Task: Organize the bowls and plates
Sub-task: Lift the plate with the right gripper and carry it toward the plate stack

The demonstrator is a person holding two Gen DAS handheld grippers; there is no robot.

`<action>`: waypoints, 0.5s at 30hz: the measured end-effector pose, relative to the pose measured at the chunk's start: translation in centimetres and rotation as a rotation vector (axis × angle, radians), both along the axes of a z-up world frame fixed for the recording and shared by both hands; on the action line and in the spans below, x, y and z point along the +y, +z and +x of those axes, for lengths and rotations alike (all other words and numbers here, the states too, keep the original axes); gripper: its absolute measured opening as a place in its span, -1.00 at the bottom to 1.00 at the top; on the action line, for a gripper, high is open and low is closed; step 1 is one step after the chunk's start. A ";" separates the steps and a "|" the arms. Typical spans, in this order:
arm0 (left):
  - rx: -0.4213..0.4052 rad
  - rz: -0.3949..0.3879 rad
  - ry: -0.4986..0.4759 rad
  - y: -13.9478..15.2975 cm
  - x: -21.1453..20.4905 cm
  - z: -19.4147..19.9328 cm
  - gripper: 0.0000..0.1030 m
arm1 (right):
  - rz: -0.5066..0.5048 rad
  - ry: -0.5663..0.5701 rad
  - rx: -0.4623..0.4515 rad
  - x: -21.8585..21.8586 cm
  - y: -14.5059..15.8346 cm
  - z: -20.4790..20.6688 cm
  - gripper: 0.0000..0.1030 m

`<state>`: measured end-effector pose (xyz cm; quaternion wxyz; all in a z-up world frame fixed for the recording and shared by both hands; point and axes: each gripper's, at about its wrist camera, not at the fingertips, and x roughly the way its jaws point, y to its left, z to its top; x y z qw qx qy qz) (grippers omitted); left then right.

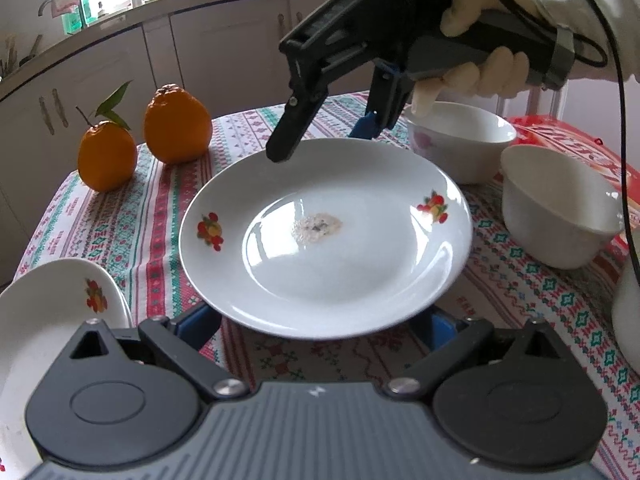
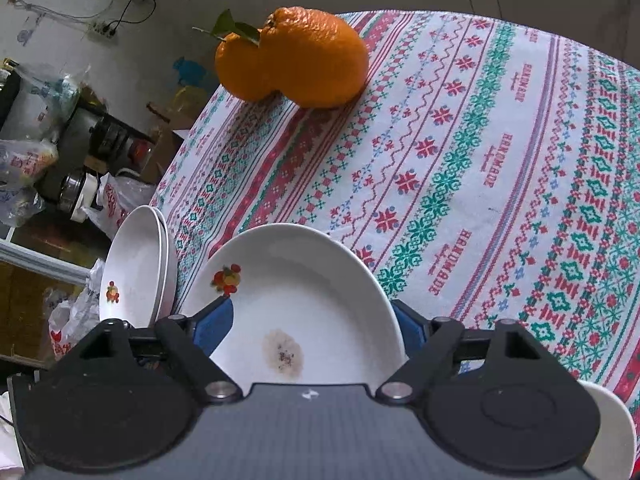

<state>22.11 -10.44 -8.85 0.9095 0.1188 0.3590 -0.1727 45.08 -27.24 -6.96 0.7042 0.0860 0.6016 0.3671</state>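
Plate (image 1: 326, 236): lying lifted or tilted above the cloth-covered tabletop (image 1: 132, 216), a dried food smear at its centre.
Right gripper (image 1: 320, 142): reaching over the plate's far rim; the right wrist view is showing its blue pads on either side of that rim, so it is looking clamped on the plate.
Left gripper (image 1: 320, 322): spreading wide under the plate's near rim, grasping nothing.
Stacked plates (image 2: 136, 272): waiting at the tabletop's left edge.
Bowls (image 1: 460, 140) (image 1: 560, 208): sitting toward the right edge.
Oranges (image 1: 178, 124): standing at the far edge.
Risk: a one-rim hold is letting the glazed plate pivot or slip; swinging it leftward could be knocking the overhanging stack off the edge.
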 end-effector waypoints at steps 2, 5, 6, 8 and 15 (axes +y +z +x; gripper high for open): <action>0.001 -0.004 -0.001 0.0 0.1 0.0 0.94 | 0.009 0.001 -0.001 0.0 0.1 0.0 0.75; -0.001 -0.006 -0.011 0.1 0.2 0.0 0.94 | 0.011 0.001 -0.004 -0.2 0.3 -0.1 0.76; -0.003 -0.004 -0.014 0.1 0.1 0.1 0.94 | 0.010 0.002 -0.007 -0.3 0.4 -0.2 0.76; -0.014 -0.001 -0.019 0.2 0.1 -0.1 0.94 | 0.009 0.002 -0.017 -0.3 0.7 -0.4 0.76; -0.023 -0.012 -0.019 0.7 0.3 -0.7 0.93 | 0.013 -0.003 -0.036 -0.3 1.8 -0.9 0.76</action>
